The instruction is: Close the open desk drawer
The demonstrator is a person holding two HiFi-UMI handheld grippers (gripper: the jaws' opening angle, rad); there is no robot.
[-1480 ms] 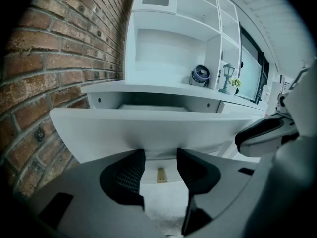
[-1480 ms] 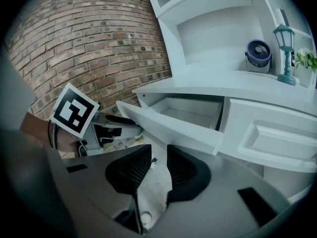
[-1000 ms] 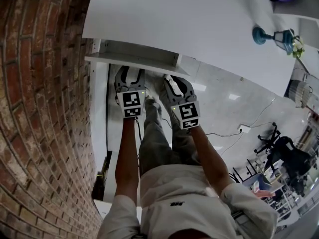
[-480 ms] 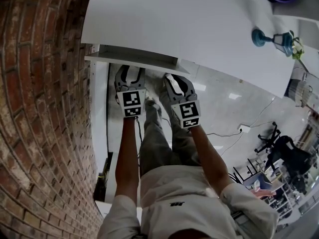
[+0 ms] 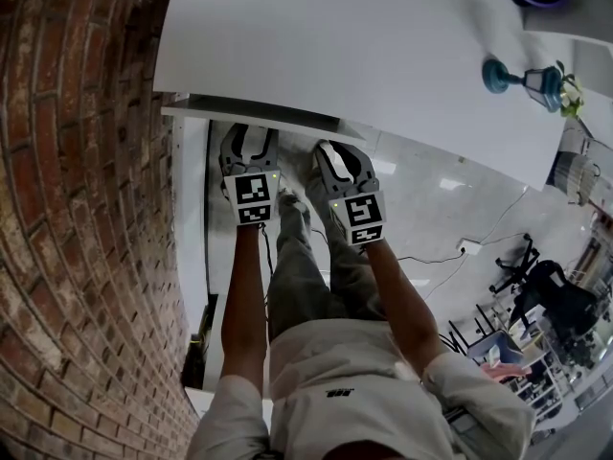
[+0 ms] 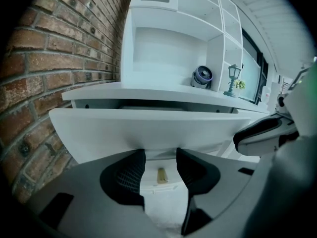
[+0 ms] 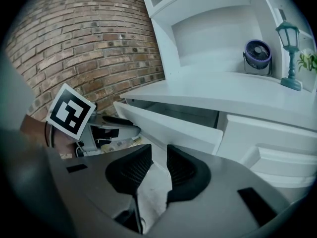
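Note:
The white drawer (image 5: 259, 115) sticks out a little from under the white desk top (image 5: 364, 36), its front panel a thin strip in the head view. My left gripper (image 5: 248, 140) is open and empty, its tips right at the drawer front (image 6: 148, 128). Beside it, my right gripper (image 5: 330, 153) has its jaws almost together with nothing between them, up against the same panel (image 7: 168, 125). In the left gripper view the jaws (image 6: 159, 160) frame the panel's lower edge. The right gripper view shows a dark gap above the drawer.
A brick wall (image 5: 77, 209) runs close along the left. A small fan (image 7: 257, 53) and a teal lantern (image 7: 290, 38) stand on the desk under white shelves (image 6: 163, 43). Behind the person's legs lie a floor cable (image 5: 431, 257) and an office chair (image 5: 546, 295).
The drawer has slid further in under the desk top, showing less of its inside. Both grippers have moved slightly forward with it.

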